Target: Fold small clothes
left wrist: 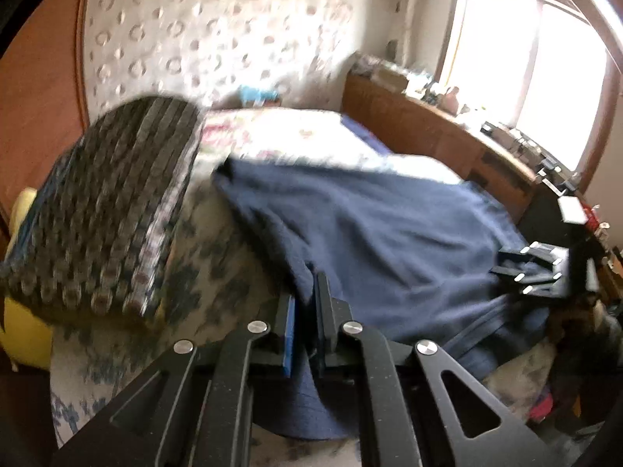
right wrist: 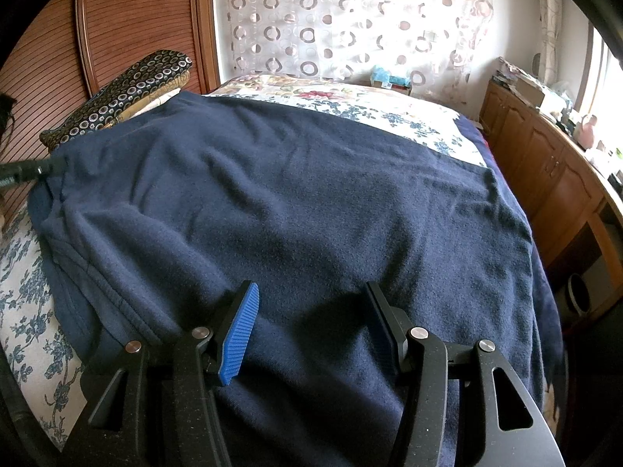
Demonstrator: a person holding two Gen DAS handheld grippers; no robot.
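A large navy fleece garment (right wrist: pixel 296 194) lies spread over the bed, with a ribbed hem at the lower left. In the left wrist view my left gripper (left wrist: pixel 307 303) is shut on a raised edge of the navy garment (left wrist: pixel 373 225), and cloth passes between the pads and hangs below them. My right gripper (right wrist: pixel 311 295) hovers just over the near part of the garment, open, with nothing pinched between its blue-padded fingers. The right gripper (left wrist: pixel 533 268) also shows at the garment's right side in the left wrist view.
The bed has a white sheet with blue flowers (right wrist: pixel 27 311). A dark cushion with ring patterns (right wrist: pixel 120 93) sits at the head by the wooden panel. Wooden cabinets (right wrist: pixel 545 163) with clutter on top run along the right, under a bright window (left wrist: pixel 525 58).
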